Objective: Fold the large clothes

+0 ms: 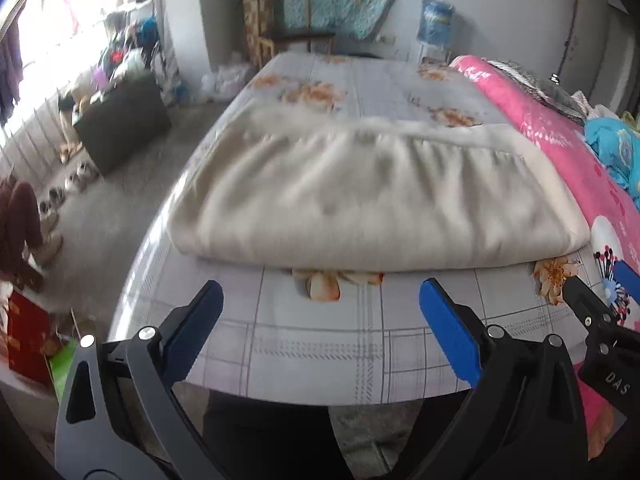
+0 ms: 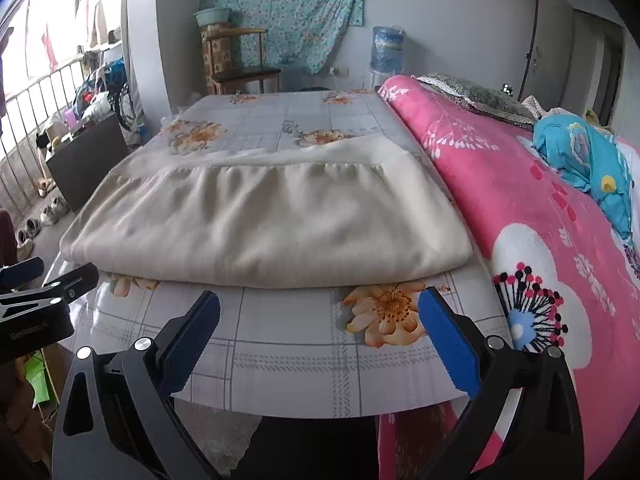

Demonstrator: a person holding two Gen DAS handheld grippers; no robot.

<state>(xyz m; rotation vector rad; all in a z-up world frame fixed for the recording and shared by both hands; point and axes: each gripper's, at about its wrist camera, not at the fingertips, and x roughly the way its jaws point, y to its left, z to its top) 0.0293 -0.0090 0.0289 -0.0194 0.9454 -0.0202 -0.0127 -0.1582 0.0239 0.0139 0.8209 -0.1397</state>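
Left wrist view: the cream garment (image 1: 372,196) lies folded flat on the floral bedsheet (image 1: 320,344), its near folded edge just beyond the fingertips of the left gripper (image 1: 320,300). The jaws stand wide apart, with nothing between them and no contact with the cloth. The gripper is angled downward over the near edge of the bed. The right gripper (image 1: 604,284) shows at the right margin, beside the garment's near right corner.

Right wrist view: the same garment (image 2: 272,220) lies across the sheet (image 2: 304,360), alongside the pink quilt (image 2: 520,208). The right gripper (image 2: 320,300) sits short of the fold, jaws spread fully, empty, pointing downward. The left gripper (image 2: 44,276) appears at the left margin, near the garment's left corner.
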